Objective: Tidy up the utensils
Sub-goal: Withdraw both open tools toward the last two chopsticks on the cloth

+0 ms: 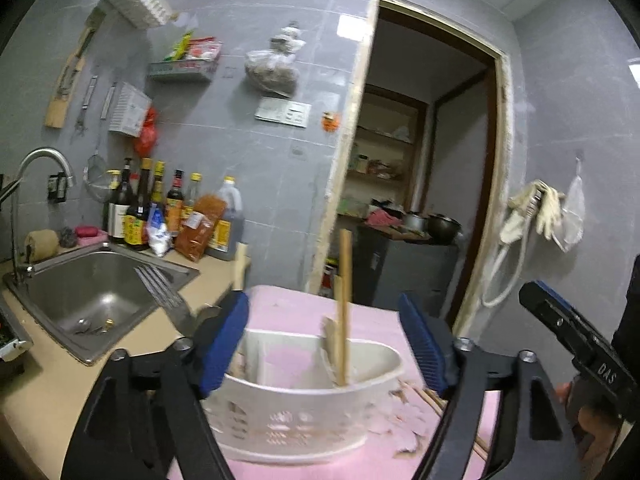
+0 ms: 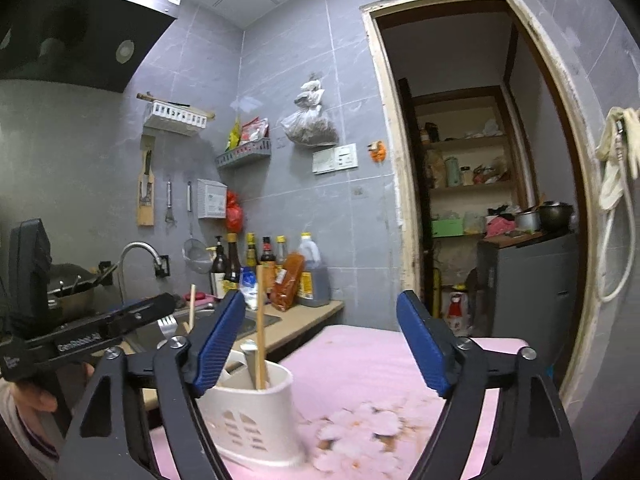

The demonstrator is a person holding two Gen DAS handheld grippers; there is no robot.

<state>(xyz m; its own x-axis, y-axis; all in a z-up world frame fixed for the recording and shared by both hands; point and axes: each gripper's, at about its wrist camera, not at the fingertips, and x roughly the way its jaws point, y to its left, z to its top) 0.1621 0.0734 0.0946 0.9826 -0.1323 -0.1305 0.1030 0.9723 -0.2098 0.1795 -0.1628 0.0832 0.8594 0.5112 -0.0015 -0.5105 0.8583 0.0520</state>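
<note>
A white slotted utensil caddy point(image 1: 304, 400) stands on the pink cloth point(image 1: 288, 308). One wooden chopstick point(image 1: 344, 312) stands upright in its right compartment. A metal fork point(image 1: 164, 296) sticks up at its left end, tines up. Several loose chopsticks point(image 1: 434, 400) lie on the cloth to the right of the caddy. My left gripper point(image 1: 322, 300) is open, its blue pads astride the caddy and holding nothing. In the right wrist view the caddy point(image 2: 256, 412) sits lower left with the chopstick point(image 2: 261, 320) and a metal utensil point(image 2: 250, 356) in it. My right gripper point(image 2: 320, 296) is open and empty.
A steel sink point(image 1: 92, 292) with a faucet point(image 1: 44, 160) lies to the left. Sauce bottles point(image 1: 160, 208) line the counter behind it. A doorway point(image 2: 480, 200) opens ahead. The left gripper's black body point(image 2: 100, 328) and a person's hand point(image 2: 32, 400) are at the left.
</note>
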